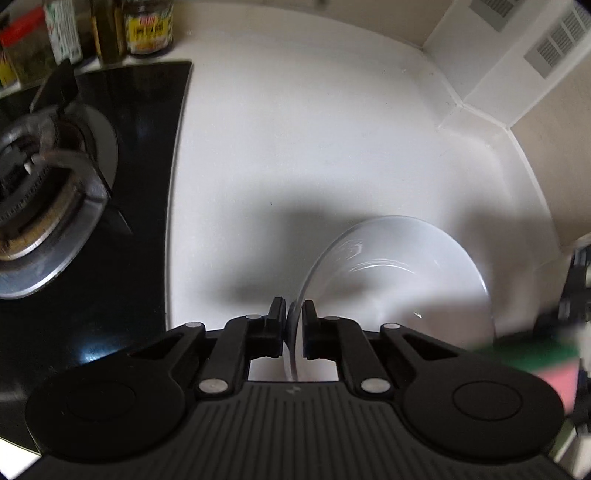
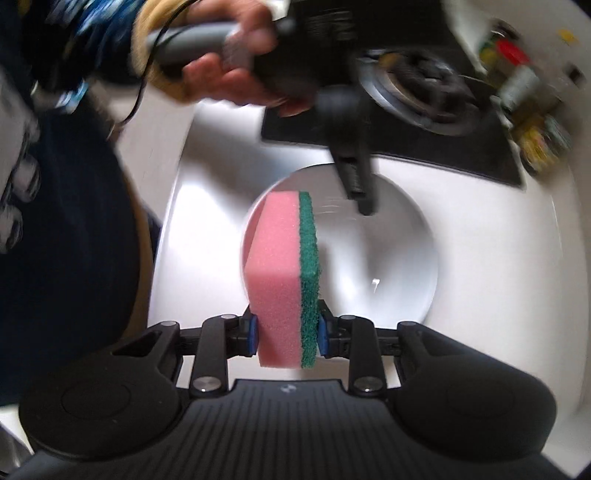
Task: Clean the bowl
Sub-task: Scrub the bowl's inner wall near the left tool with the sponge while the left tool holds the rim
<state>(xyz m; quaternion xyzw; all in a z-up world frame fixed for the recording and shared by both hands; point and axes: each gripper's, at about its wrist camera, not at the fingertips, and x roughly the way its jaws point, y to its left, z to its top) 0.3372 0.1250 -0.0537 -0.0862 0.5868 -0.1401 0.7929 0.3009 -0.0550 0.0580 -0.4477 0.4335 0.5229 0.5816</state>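
Bowl [image 2: 388, 258] rim pinched by left gripper [image 1: 294, 323], right gripper [image 2: 285, 334] clamping sponge [image 2: 284, 273] above it, stove burner [image 1: 40, 195] and jars [image 1: 147, 27] beside.

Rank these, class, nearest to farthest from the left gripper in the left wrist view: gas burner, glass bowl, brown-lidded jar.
1. Glass bowl: its rim sits pinched in the left gripper.
2. Gas burner: on the black hob, left.
3. Brown-lidded jar: top left, behind the hob.

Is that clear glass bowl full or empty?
Empty. The clear glass bowl shows only the white countertop through it, with no food or water visible inside.
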